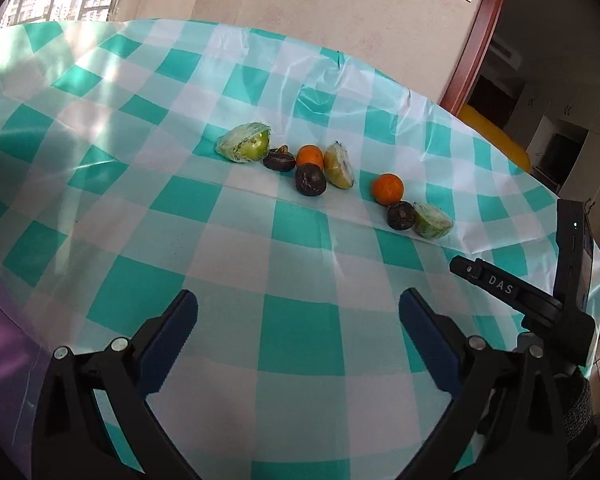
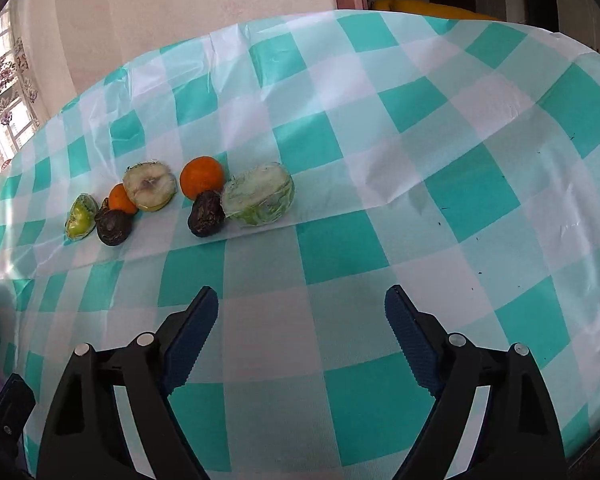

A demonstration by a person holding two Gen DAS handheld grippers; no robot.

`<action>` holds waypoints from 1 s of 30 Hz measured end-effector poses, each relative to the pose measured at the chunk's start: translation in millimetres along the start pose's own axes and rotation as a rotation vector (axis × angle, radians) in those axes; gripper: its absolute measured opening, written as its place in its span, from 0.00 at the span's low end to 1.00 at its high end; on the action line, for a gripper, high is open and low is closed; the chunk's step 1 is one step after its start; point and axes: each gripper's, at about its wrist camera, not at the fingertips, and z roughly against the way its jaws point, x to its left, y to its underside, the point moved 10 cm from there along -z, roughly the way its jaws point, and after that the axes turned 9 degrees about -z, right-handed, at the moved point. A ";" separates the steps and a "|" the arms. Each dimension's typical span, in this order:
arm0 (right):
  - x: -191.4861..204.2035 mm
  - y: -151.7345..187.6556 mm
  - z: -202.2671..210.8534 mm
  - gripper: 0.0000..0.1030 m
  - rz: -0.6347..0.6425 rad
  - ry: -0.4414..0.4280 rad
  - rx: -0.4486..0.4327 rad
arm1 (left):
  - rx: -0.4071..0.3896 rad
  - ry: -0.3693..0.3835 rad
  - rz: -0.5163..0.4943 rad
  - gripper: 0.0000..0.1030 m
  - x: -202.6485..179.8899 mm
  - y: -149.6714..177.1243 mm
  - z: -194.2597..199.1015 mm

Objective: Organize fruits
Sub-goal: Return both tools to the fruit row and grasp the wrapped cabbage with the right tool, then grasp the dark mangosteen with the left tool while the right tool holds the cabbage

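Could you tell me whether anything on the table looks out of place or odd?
Yes: the fruits lie mixed, unsorted. The orange touches a dark fruit, which touches a wrapped half fruit.

fruits [image 1: 324,176] on checked tablecloth [image 1: 228,92]

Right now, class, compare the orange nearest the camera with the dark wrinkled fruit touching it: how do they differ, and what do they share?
The orange is bright and smooth; the dark fruit is blackish-brown and wrinkled. The orange looks round, the dark fruit more elongated and lumpy. The orange sits farther back, the dark fruit in front of it. Both are unwrapped, rest on the checked tablecloth and lie beside the plastic-wrapped green half.
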 end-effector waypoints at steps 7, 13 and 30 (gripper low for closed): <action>25.8 -26.4 -45.4 0.73 0.144 0.078 0.045 | 0.015 0.041 0.095 0.98 11.9 2.3 -2.4; 38.6 -40.5 -66.9 0.72 0.171 0.094 0.061 | 0.021 0.038 0.093 0.98 10.9 4.0 -2.3; -31.8 -55.1 -21.9 0.54 -0.333 -0.279 -0.051 | 0.094 -0.023 -0.049 0.98 -51.9 -24.5 -69.4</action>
